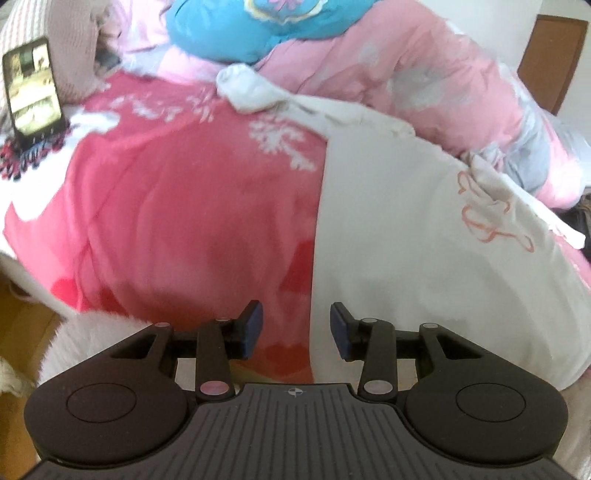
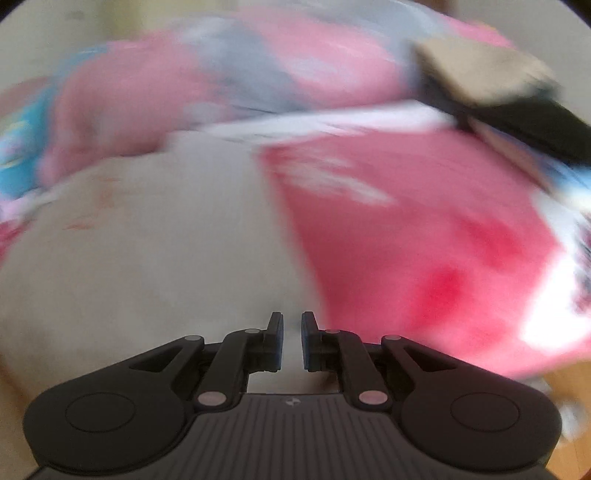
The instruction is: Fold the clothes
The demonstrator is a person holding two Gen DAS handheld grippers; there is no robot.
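Nearest in the left wrist view, the left hand-held gripper (image 1: 296, 332) hangs with its jaws apart and nothing between them, poised over the seam where the cream-white cotton garment with a pink scribbled print (image 1: 424, 258) meets the coral-pink floral bedspread (image 1: 166, 206). In the right wrist view the right hand-held gripper (image 2: 292, 341) has its jaws nearly together with a narrow gap; pale cloth lies behind that gap, but blur hides whether any is pinched. The garment lies flat on the bed, from 6 o'clock toward 2 o'clock in the left view, with one sleeve (image 1: 258, 88) trailing off at 12 o'clock. This looks like a pause between folds, and the next move likely calls for taking a fresh edge or that sleeve and drawing it across the body. Farther off, a rumpled pale-pink quilt (image 1: 406, 74) crowds the garment's far edge at 1 o'clock, a blue cushion (image 1: 221, 29) sits at 12, and a propped phone (image 1: 33, 88) stands at 10, well apart.
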